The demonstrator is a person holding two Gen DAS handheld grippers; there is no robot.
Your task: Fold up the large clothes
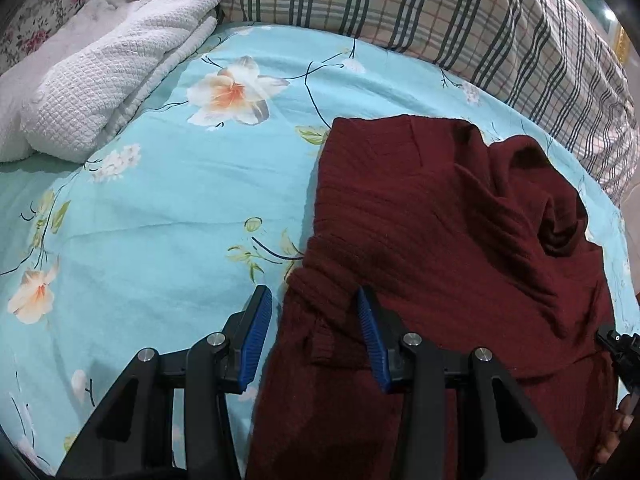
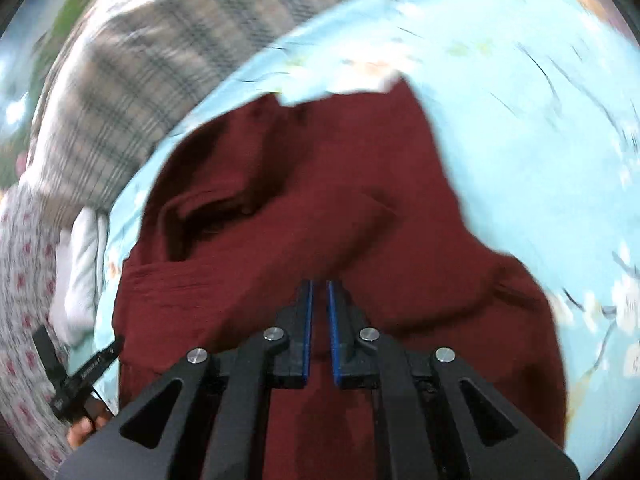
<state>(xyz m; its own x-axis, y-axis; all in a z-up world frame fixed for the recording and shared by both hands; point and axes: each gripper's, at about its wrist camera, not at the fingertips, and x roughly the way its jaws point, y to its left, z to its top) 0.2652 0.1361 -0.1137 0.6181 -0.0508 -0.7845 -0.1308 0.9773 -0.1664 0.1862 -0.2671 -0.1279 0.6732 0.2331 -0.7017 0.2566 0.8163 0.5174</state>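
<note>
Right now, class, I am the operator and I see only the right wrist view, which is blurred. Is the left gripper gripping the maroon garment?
Observer: No. The left gripper is open. Its pads straddle a bunched edge of the maroon garment without pressing on it.
Operator: And the white blur at the left of my view?
Observer: It is a folded white waffle-weave blanket. It lies on the blue floral sheet, beside the plaid bedding.
</note>
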